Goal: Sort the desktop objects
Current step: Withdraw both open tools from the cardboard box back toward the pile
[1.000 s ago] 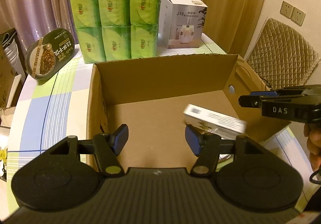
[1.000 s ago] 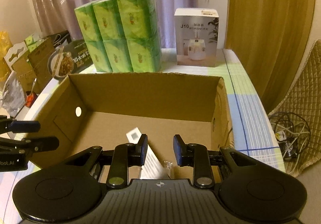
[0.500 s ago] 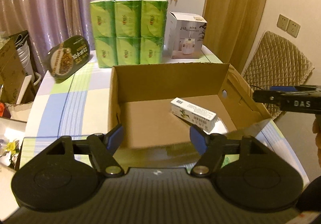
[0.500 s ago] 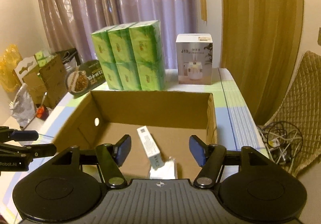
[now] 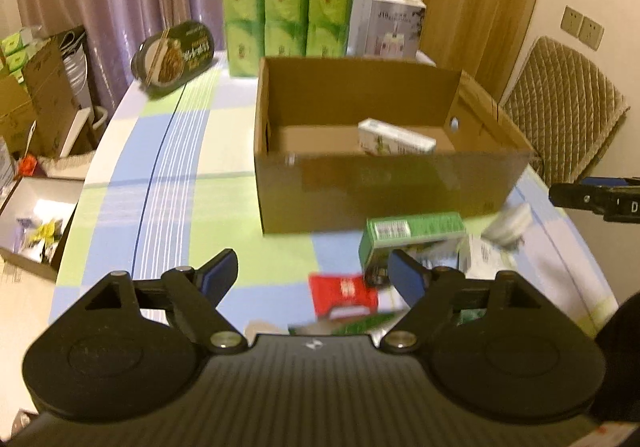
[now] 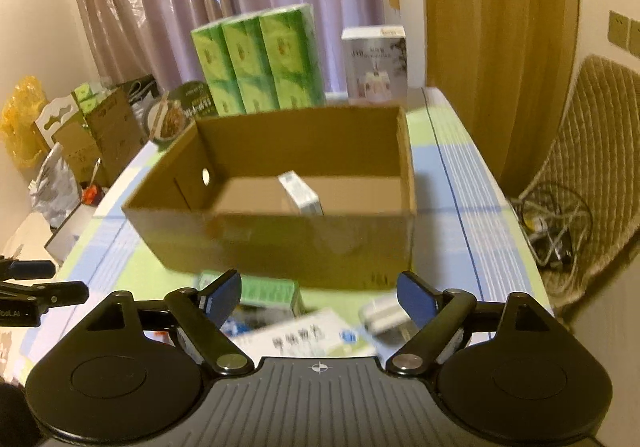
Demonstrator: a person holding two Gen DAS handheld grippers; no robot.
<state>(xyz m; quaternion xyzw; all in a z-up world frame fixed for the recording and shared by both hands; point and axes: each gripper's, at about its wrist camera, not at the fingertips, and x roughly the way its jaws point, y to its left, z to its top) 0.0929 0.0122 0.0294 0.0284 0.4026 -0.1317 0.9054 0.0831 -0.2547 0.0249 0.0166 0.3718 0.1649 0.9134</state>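
An open cardboard box (image 5: 384, 187) (image 6: 280, 243) stands on the checked tablecloth. Inside it lies a white carton (image 5: 394, 141) (image 6: 301, 194). In front of the box small packs lie loose: a green carton (image 5: 412, 237) (image 6: 260, 293), a red packet (image 5: 340, 293), a white printed box (image 6: 296, 339) and a white round thing (image 5: 510, 223). My left gripper (image 5: 312, 277) hovers over these packs, its jaws opening with nothing between them. My right gripper (image 6: 320, 297) is pulled back before the box, its jaws also opening and holding nothing.
At the table's back stand a stack of green tissue packs (image 5: 288, 15) (image 6: 256, 63), a white humidifier box (image 5: 390, 29) (image 6: 376, 63) and a dark noodle bowl (image 5: 176, 57). A quilted chair (image 5: 560, 107) is at the right, cardboard boxes (image 5: 36, 107) at the left.
Both grippers have drawn back from over the box to the near side of it and opened wider. The white carton, dropped from the right gripper, now lies in the box.
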